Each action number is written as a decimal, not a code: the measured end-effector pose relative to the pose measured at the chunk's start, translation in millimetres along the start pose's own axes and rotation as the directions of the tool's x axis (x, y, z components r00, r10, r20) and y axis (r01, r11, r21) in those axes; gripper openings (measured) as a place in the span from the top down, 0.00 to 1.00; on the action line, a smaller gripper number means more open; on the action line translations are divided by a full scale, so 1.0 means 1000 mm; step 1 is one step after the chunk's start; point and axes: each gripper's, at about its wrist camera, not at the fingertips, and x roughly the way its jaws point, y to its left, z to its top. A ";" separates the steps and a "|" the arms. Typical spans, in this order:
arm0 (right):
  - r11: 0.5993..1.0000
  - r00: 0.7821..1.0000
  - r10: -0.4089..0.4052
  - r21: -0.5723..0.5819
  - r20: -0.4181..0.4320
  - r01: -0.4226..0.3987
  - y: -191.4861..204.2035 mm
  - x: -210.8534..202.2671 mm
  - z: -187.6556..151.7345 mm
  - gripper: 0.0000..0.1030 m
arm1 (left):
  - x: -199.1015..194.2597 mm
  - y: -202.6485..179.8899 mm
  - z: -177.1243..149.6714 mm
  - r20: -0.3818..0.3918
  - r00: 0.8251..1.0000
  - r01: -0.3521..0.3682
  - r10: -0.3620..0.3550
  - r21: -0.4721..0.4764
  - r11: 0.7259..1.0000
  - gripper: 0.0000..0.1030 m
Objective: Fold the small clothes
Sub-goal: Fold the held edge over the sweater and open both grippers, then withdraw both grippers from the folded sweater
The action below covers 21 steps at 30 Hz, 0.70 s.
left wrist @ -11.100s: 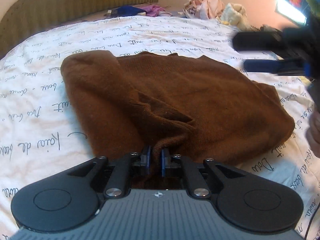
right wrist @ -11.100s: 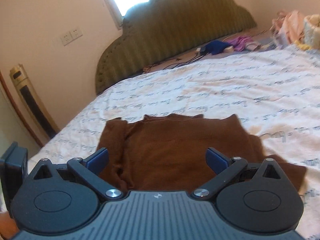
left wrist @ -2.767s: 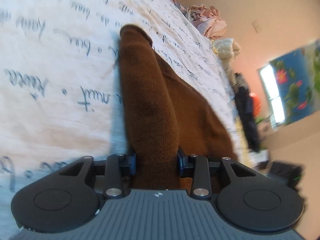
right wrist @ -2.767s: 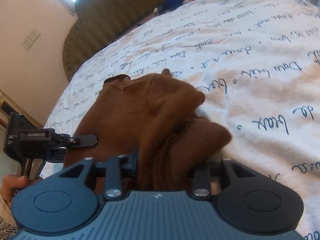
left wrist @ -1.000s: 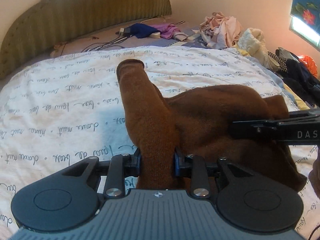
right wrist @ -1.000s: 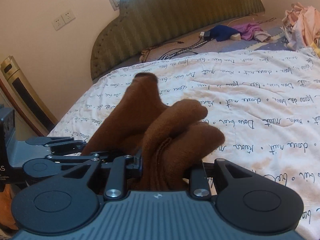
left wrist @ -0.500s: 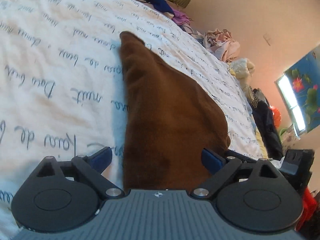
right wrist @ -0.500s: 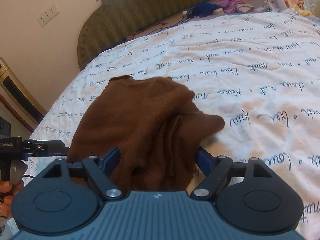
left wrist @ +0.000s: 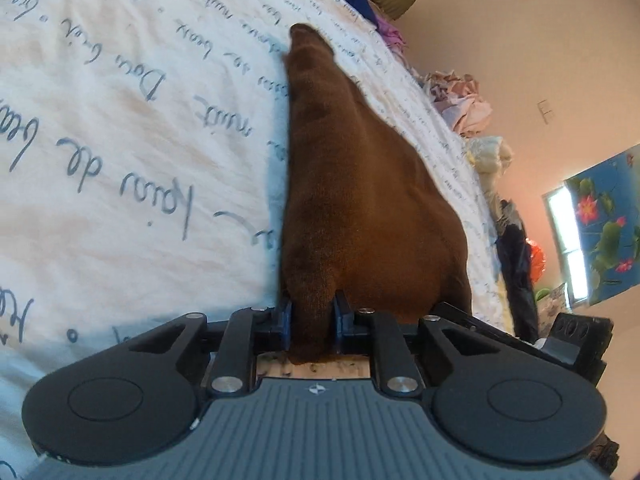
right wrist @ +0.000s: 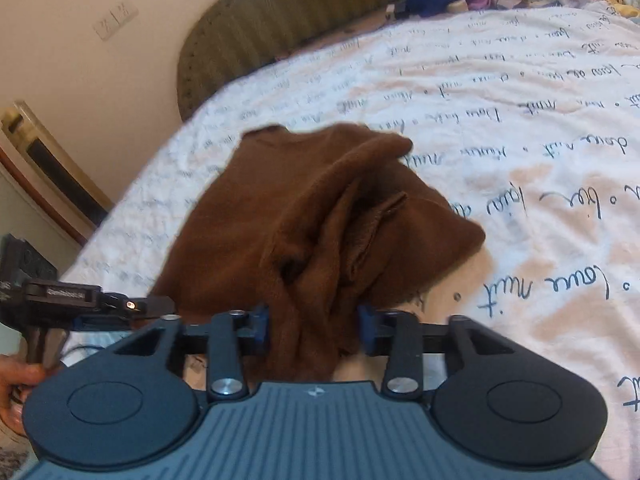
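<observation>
The left gripper [left wrist: 311,320] is closing its two blue pads on a thick fold of the soft brown knitted garment [left wrist: 360,200], and the fold is sitting tight between them with the jaws close together. The right gripper [right wrist: 314,330] is closing too, with its jaws set wider, and a fat bunch of the same brown cloth [right wrist: 320,220] is filling the gap so that both blue pads are touching it. Each gripper is taking hold at the near edge of the garment. From there the brown garment is stretching away across the white bed sheet with dark handwriting printed on it [left wrist: 120,140], lying in a folded, lumpy heap with a narrow end pointing toward the far side of the bed. In the right wrist view the left gripper's black body [right wrist: 80,300] is showing just beside the garment's left edge, with a person's fingers [right wrist: 16,380] wrapped around its handle. Farther off, the padded olive-green headboard [right wrist: 320,8] is standing behind the bed. A pile of pale crumpled clothes [left wrist: 464,100] is lying near the far edge of the bed.
</observation>
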 end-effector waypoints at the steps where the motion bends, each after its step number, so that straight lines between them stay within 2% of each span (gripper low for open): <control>1: 0.999 0.999 -0.033 0.009 -0.034 0.033 -0.005 0.005 -0.002 0.18 | -0.001 0.007 -0.002 0.000 1.000 0.027 -0.027 -0.035 0.999 0.70; 3: 1.000 0.999 -0.027 0.000 0.023 0.027 -0.010 -0.014 -0.005 0.19 | -0.015 0.004 0.003 0.003 1.000 0.026 -0.026 -0.031 0.999 0.59; 5: 0.997 0.990 -0.057 -0.042 0.125 0.063 -0.007 -0.043 -0.004 0.19 | -0.037 -0.019 0.008 0.070 0.997 -0.036 0.032 0.065 0.997 0.10; 6: 0.994 0.981 -0.059 -0.083 0.185 0.075 -0.002 -0.055 -0.002 0.19 | -0.047 -0.030 0.010 0.105 0.994 -0.034 0.024 0.095 0.995 0.03; 8: 0.986 0.967 -0.037 -0.150 0.250 0.077 0.009 -0.065 0.006 0.20 | -0.056 -0.055 0.017 0.138 0.990 -0.011 -0.009 0.146 0.989 0.03; 10: 0.965 0.963 -0.041 -0.238 0.266 0.106 0.026 -0.054 0.017 0.35 | -0.049 -0.080 0.022 0.156 0.987 -0.007 -0.024 0.199 0.980 0.02; 11: 0.954 0.966 -0.042 -0.277 0.256 0.115 0.035 -0.043 0.021 0.47 | -0.041 -0.088 0.023 0.151 0.988 -0.005 -0.028 0.215 0.977 0.01; 12: 0.948 0.974 -0.017 -0.307 0.227 0.088 0.042 -0.031 0.024 0.58 | -0.028 -0.094 0.023 0.139 0.990 -0.011 -0.019 0.216 0.976 0.01; 13: 0.941 0.980 0.001 -0.332 0.197 0.065 0.048 -0.019 0.023 0.62 | -0.014 -0.099 0.020 0.128 0.992 -0.027 -0.001 0.219 0.975 0.02; 14: 0.926 0.985 -0.007 -0.372 0.172 0.071 0.055 -0.008 0.020 0.70 | 0.001 -0.103 0.019 0.115 0.993 -0.044 0.017 0.241 0.970 0.02; 16: 0.881 0.984 -0.112 -0.444 0.140 0.163 0.058 0.016 0.014 0.82 | 0.028 -0.098 0.011 0.094 0.993 -0.096 0.074 0.260 0.961 0.02; 17: 0.877 0.981 -0.144 -0.442 0.132 0.189 0.051 0.024 0.015 0.91 | 0.039 -0.096 0.009 0.092 0.991 -0.116 0.093 0.278 0.954 0.03; 19: 0.897 0.975 -0.170 -0.386 0.145 0.213 0.030 0.030 0.023 0.93 | 0.047 -0.096 0.002 0.124 0.988 -0.129 0.092 0.333 0.934 0.00; 21: 0.932 0.982 -0.142 -0.318 0.125 0.176 0.014 0.031 0.032 0.93 | 0.050 -0.100 -0.003 0.139 0.983 -0.161 0.119 0.354 0.921 0.00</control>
